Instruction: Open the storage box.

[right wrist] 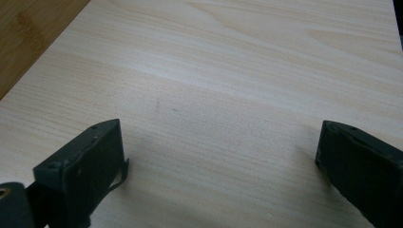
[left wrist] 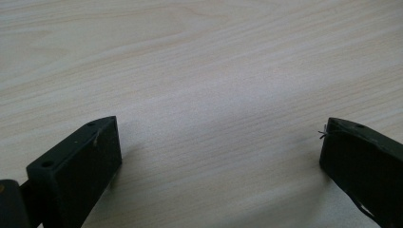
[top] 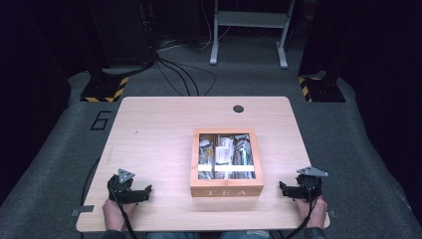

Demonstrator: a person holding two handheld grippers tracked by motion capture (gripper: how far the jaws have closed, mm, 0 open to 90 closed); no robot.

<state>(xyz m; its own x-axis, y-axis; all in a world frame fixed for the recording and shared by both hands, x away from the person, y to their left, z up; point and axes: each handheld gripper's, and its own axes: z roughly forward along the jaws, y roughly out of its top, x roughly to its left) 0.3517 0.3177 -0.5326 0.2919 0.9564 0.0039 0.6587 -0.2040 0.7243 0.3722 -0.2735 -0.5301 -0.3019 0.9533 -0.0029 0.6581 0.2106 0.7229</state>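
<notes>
Nearest the high camera, at the table's six o'clock edge, two hands come up from below, each around a black gripper. Between them, a little right of the table's middle, stands the wooden tea box [top: 227, 162], its front wall lettered TEA and its glass lid down; through the pane show three compartments packed with tea sachets, too small to tell apart. The box lies square to the near edge, well apart from both grippers.

At about eight o'clock from the box, the left gripper [top: 148, 189] rests low over the table [top: 154, 124] with its jaws pointing toward three o'clock, at the box. In the left gripper view its jaws [left wrist: 221, 142] stand spread wide, with bare pale wood grain between them and nothing held. At about four o'clock from the box, the right gripper [top: 281, 186] points toward nine o'clock, again at the box. In the right gripper view its jaws [right wrist: 221, 142] gape just as wide over bare wood, gripping nothing; a darker wooden corner of the box [right wrist: 28, 33] shows at ten o'clock.

Farther out, a round cable hole [top: 238, 108] sits near the table's twelve o'clock edge. On the grey floor a number 6 [top: 101, 120] is marked at ten o'clock, with cables beyond.
</notes>
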